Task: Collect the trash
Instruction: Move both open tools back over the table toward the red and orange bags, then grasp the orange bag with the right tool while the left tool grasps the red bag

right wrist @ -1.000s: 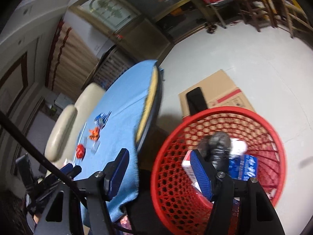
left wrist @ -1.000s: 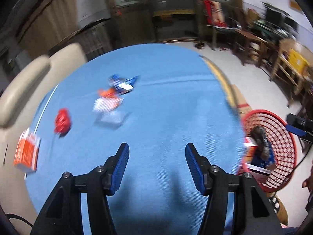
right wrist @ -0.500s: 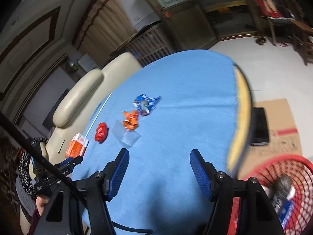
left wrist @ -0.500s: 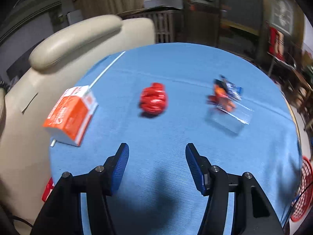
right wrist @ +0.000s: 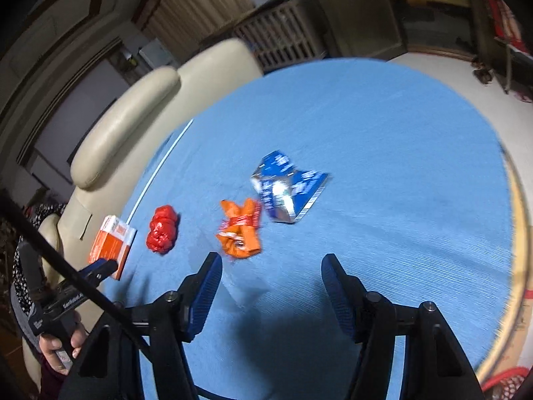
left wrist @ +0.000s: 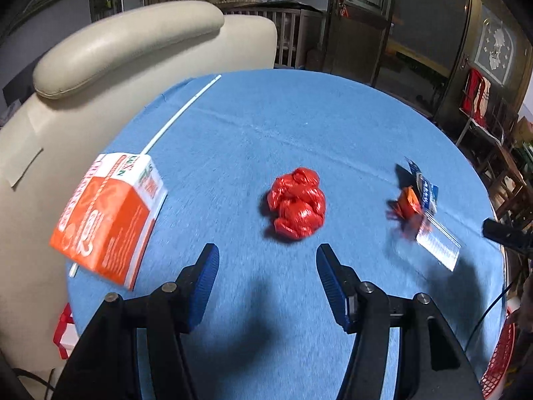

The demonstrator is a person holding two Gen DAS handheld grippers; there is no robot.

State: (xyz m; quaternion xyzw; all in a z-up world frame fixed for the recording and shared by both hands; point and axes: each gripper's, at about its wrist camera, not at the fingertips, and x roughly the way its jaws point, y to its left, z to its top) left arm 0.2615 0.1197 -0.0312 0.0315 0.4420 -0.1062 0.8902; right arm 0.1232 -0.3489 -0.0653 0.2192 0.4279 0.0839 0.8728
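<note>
On the round blue table (left wrist: 299,126) lie a crumpled red bag (left wrist: 297,208), an orange-and-white carton (left wrist: 110,221), an orange wrapper (left wrist: 407,205), a blue foil packet (left wrist: 427,191) and a clear plastic piece (left wrist: 438,245). My left gripper (left wrist: 267,265) is open and empty, just short of the red bag. In the right wrist view my right gripper (right wrist: 271,275) is open and empty above the table, just short of the orange wrapper (right wrist: 240,230); the blue packet (right wrist: 286,190), red bag (right wrist: 162,228) and carton (right wrist: 111,246) show there too.
A cream armchair (left wrist: 110,53) stands against the table's far left edge. A white stick (left wrist: 181,113) lies on the cloth near it. The red mesh basket (left wrist: 498,363) stands on the floor at the right, its rim also in the right wrist view (right wrist: 503,380).
Both grippers have swung left from the red basket side toward the trash on the table. The left one has closed in on the red bag, the right one on the orange wrapper.
</note>
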